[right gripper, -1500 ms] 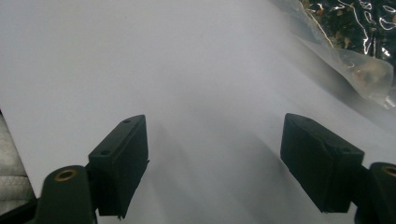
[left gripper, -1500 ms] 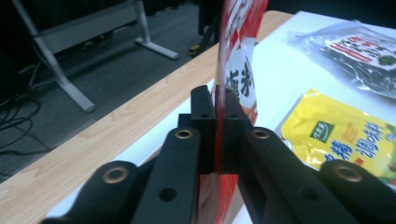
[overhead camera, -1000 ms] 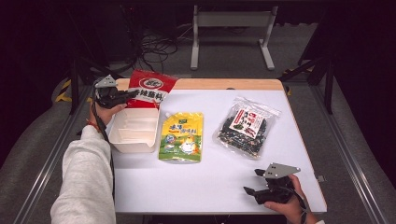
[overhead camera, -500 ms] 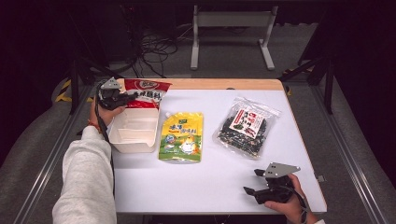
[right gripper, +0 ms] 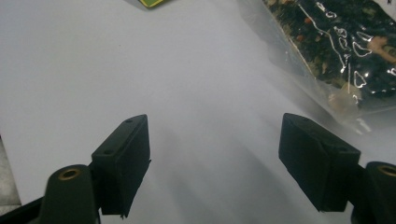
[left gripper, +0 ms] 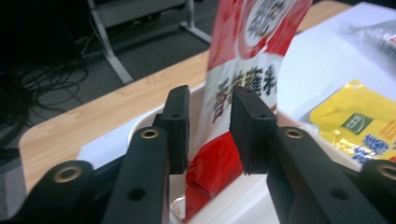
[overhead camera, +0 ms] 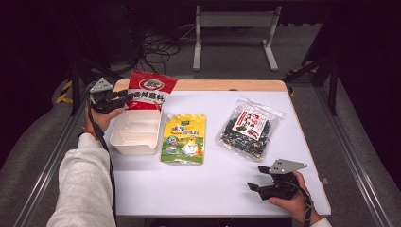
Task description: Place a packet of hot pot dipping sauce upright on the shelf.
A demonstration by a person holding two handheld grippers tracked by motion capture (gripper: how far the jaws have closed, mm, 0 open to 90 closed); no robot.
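I have the red bag (overhead camera: 150,90) pinched in my left claw (overhead camera: 124,98), and it stands nearly upright over the far end of the white tub (overhead camera: 135,131) at the far left of the counter (overhead camera: 208,189). In the left claw's view the two pads (left gripper: 177,126) sit on either side of the bag's (left gripper: 243,79) lower half, closed on it, with its crumpled bottom corner dipping inside the tub's rim (left gripper: 140,126). I judge the bag is partway in: its bottom has reached the tub, but most of it is above the rim and the claw has not let go. What is left here, as I read it, is to lower or lay it down inside and release.

Just right of the tub the yellow pouch (overhead camera: 184,138) lies flat, touching or nearly touching the tub's side. Farther right, well apart from it, lies the clear seaweed pack (overhead camera: 248,127), also flat. Neither one is in the tub, so if all three go in, two remain.

My right claw (overhead camera: 257,178) rests at the near right of the counter with its jaws spread wide and nothing between them; bare counter (right gripper: 196,93) lies ahead of it, with the seaweed pack's edge (right gripper: 336,51) just beyond.
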